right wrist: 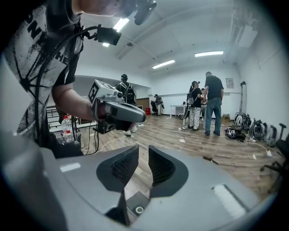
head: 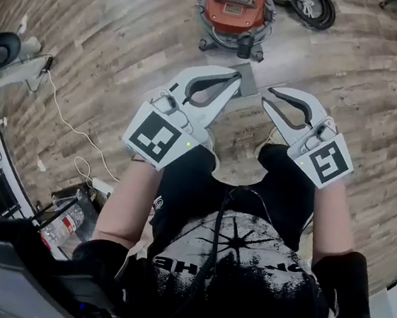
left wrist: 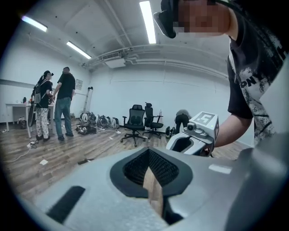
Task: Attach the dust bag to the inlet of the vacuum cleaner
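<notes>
vacuum cleaner (head: 233, 9) ahead, left gripper (head: 234, 79) closed (right gripper (head: 267, 96) ajar)

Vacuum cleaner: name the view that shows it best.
The head view: the red vacuum cleaner stands on the wooden floor at the top edge, seen from above. The left gripper view and the right gripper view show nothing of it.

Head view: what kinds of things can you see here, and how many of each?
Grippers: 2 (left gripper, right gripper)
Vacuum cleaner: 1
Dust bag: 1
Water bottle: 1
Total: 5
</notes>
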A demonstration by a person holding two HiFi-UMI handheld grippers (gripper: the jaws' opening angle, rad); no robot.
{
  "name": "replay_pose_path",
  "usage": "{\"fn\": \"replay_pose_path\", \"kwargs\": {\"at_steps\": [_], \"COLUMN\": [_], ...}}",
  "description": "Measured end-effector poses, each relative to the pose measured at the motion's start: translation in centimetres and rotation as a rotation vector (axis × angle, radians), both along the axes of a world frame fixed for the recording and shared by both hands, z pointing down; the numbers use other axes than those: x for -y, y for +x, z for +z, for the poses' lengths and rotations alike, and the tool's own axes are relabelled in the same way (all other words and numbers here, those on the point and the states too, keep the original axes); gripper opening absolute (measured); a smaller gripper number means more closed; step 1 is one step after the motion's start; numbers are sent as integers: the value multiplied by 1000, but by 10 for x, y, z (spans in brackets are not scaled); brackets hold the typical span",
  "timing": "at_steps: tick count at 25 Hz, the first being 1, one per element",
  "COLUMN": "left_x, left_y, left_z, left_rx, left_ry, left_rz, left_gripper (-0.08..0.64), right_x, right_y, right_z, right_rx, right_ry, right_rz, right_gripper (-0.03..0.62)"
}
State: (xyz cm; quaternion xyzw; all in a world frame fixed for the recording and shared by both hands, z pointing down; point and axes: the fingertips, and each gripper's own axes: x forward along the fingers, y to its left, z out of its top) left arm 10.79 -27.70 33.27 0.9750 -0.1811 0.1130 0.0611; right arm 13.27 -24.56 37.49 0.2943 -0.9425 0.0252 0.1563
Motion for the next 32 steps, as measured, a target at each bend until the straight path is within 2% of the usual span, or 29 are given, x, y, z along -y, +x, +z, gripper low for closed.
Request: {"fn": "replay_pose_path", "kwargs": {"at_steps": [5,8,10,12,15,18,22,24,32], "left_x": [18,35,44,44,41,39,35,35,33], "left_y": [20,29,33,33,28,26,17,12,-2], "left_z": [112,181,218,248,285,308,322,328,348], "left_rx": [-7,19,9,-7,-17,-15,26,60,137], "left_ry": [41,42,52,51,32,21,22,13,-16], "left_rz": [67,83,89,97,102,114,137,130,93], "left_gripper": [0,0,0,0,0,0,1,2,1], "right_x": [4,16,21,13,0,-10,-25,-28,-19], "right_y": [11,6,0,-6,-7,5,16,20,16], "right_z": [156,254,328,406,512,589,665,688,729], "right_rx": [-134,-95,-104,-172,-321,-487,-723,-803,-970], "right_ry": [-80,-133,-187,-266,-384,-457,-487,-476,-392], "right_rz": [-50,-46,-52,-80,-116,-134,-235,-285,-396], "right_gripper": [106,115,134,149,177,195,224,235,236]}}
